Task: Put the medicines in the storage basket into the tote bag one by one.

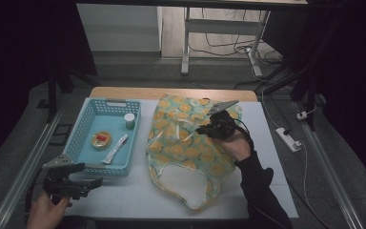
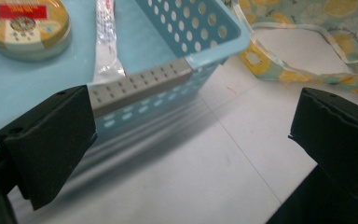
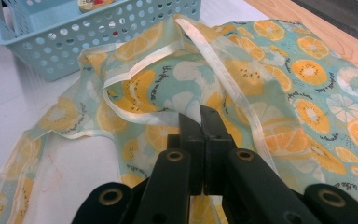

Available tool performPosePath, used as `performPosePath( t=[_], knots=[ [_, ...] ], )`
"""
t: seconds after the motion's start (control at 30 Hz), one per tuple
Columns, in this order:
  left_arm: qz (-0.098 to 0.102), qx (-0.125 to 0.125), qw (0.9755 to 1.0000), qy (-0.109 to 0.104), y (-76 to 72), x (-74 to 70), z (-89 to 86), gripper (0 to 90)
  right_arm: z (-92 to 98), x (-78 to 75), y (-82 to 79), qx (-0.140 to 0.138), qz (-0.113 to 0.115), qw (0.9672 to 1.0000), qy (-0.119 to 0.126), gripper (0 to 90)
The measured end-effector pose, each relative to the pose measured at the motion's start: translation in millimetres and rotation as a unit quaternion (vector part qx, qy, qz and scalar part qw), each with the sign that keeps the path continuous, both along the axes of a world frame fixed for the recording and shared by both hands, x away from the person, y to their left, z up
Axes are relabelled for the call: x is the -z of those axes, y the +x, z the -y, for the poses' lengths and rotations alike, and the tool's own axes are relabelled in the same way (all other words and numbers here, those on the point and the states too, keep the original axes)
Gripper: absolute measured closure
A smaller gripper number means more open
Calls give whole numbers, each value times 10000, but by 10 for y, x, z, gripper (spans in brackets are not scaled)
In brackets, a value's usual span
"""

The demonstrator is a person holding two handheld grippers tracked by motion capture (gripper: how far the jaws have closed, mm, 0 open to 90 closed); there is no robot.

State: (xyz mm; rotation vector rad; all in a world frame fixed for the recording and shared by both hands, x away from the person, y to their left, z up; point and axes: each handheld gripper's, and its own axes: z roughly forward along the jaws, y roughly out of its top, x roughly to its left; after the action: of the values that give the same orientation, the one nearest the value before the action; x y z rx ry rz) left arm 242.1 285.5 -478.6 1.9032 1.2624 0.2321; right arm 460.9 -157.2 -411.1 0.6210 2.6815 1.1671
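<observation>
We see right gripper (image 3: 200, 122) sitting on fruit-print apron (image 1: 181, 143), jaws pinched tight on its fabric. Left gripper (image 1: 95, 182) spread wide, well apart, beside blue basket (image 1: 86, 114).

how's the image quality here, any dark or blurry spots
High view: dim, the room black at both sides, the table alone lit. Left gripper view: the basket sharp, the near jaws soft. Right gripper view: the fruit-print cloth bright and clear.
</observation>
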Motion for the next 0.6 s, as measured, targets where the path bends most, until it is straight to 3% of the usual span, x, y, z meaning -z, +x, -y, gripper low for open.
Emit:
performPosePath(
  t=[0.27, 0.6],
  knots=[
    [-35, -28, 9999, 107, 116, -91, 23, 2, 5, 7, 7, 12, 12, 10000, 9, 894],
    [-32, -115, 9998, 186, 302, -96, -35, 9, 6, 3, 6, 6, 27, 10000, 10, 894]
  ],
)
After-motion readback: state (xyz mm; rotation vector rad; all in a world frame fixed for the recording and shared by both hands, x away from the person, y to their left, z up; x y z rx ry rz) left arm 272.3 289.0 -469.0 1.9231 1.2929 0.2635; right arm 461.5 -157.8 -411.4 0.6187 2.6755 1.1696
